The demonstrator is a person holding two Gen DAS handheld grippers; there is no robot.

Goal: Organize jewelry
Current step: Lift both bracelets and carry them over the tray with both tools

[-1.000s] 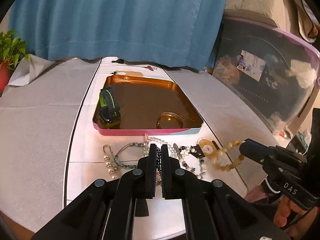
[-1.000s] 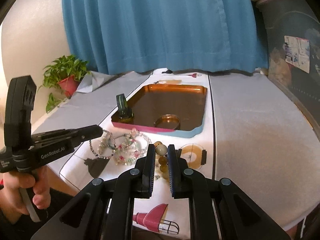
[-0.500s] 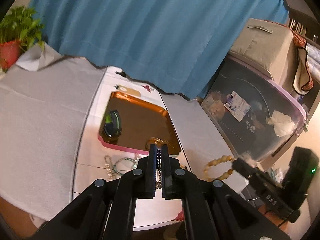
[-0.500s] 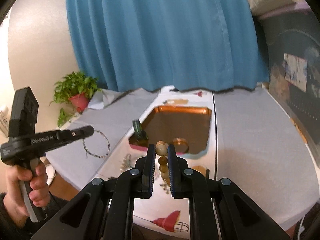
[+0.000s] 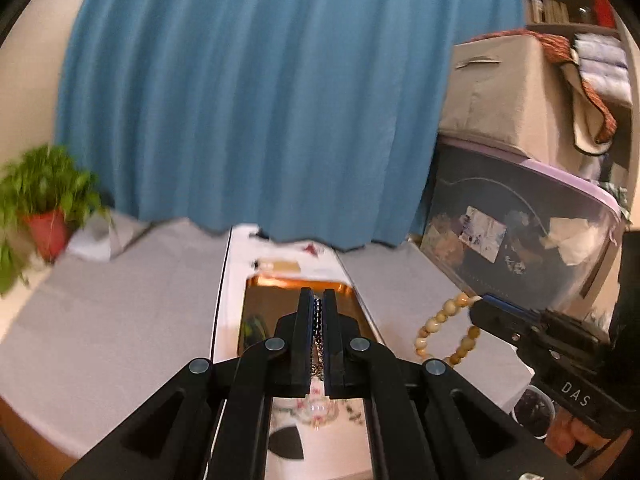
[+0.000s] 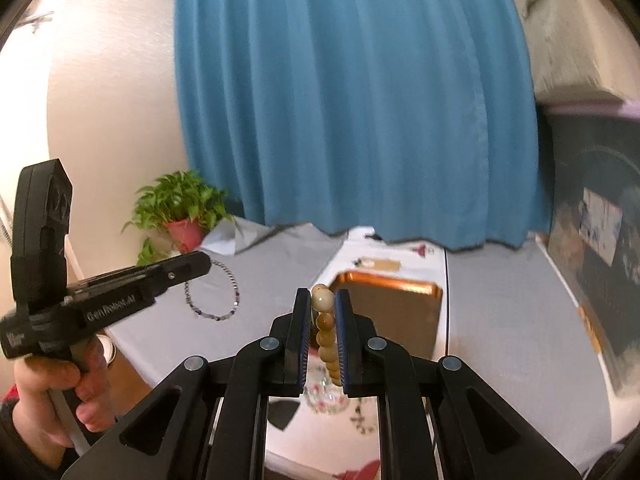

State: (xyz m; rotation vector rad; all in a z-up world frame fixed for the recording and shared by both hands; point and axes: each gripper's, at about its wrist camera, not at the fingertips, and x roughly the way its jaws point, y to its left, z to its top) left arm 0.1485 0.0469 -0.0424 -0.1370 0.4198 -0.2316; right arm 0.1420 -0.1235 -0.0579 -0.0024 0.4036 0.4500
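Observation:
My left gripper (image 5: pixel 318 300) is shut on a thin dark-beaded bracelet (image 5: pixel 317 318), lifted well above the table. In the right wrist view that same bracelet (image 6: pixel 212 314) dangles as a loop from the left gripper (image 6: pixel 202 262). My right gripper (image 6: pixel 322 296) is shut on a bracelet of large amber and cream beads (image 6: pixel 323 302); its loop (image 5: pixel 444 332) hangs from the right gripper (image 5: pixel 480 308) in the left wrist view. The copper-floored tray (image 5: pixel 276 288) lies below and ahead, and a dark watch (image 5: pixel 252 326) rests at its left side. More beaded jewelry (image 6: pixel 326 398) lies on the white mat under the fingers.
A potted plant (image 6: pixel 180 210) stands at the far left of the grey-covered table (image 5: pixel 100 320). A blue curtain (image 5: pixel 248 100) hangs behind. A dark storage bin (image 5: pixel 516 248) with a beige box on top sits to the right. A hand (image 6: pixel 52 392) grips the left tool.
Both grippers have risen high off the table, each carrying its bracelet up off the mat. The bracelets now hang free in the air, and the table looks lower and farther.

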